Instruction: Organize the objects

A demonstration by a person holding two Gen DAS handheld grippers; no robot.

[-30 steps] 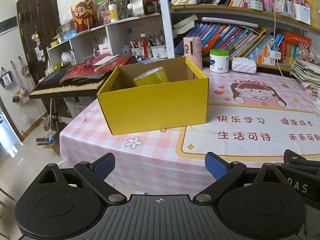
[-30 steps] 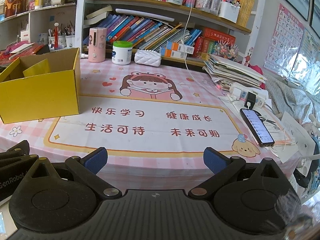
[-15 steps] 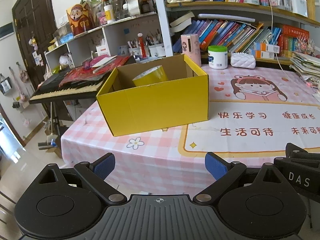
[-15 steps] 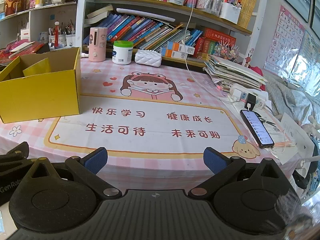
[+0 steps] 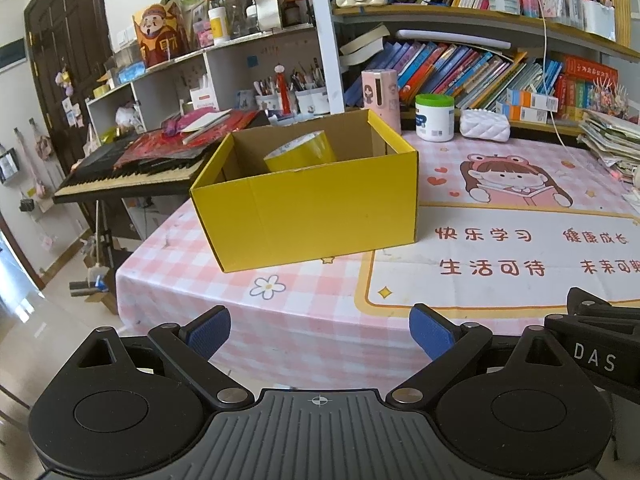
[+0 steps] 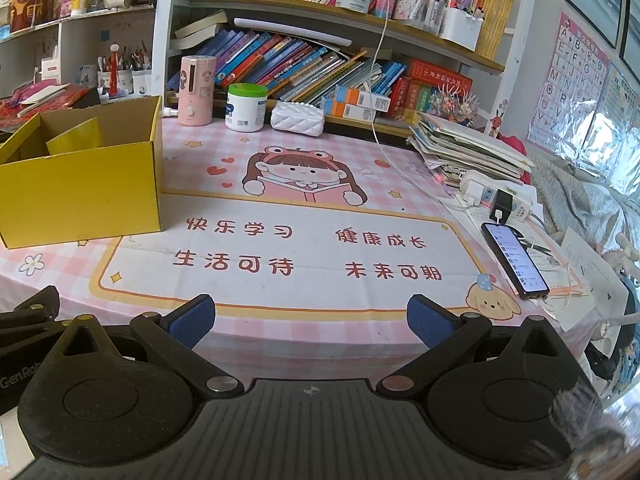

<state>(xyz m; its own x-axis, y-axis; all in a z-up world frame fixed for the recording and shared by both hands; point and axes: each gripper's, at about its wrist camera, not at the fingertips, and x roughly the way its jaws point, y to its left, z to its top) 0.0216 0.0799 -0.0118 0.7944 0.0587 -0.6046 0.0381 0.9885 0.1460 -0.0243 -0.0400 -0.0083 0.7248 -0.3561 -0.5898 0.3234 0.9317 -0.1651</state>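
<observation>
Two claws: both held low at the near edge of the tabletop (image 6: 280, 168), side by side.
Left claw (image 5: 320, 330): blue pads spread wide, nothing between them.
Right claw (image 6: 310, 318): spread wide as well, holding nothing.
Yellow box (image 5: 316, 204): open-topped, on the pink checked cloth at the tabletop's left end, well ahead of the left claw.
Yellow tape roll (image 5: 300, 152): tilted inside the box, against its far wall.
Phone (image 6: 514, 260): flat, screen lit, near the tabletop's right edge.
</observation>
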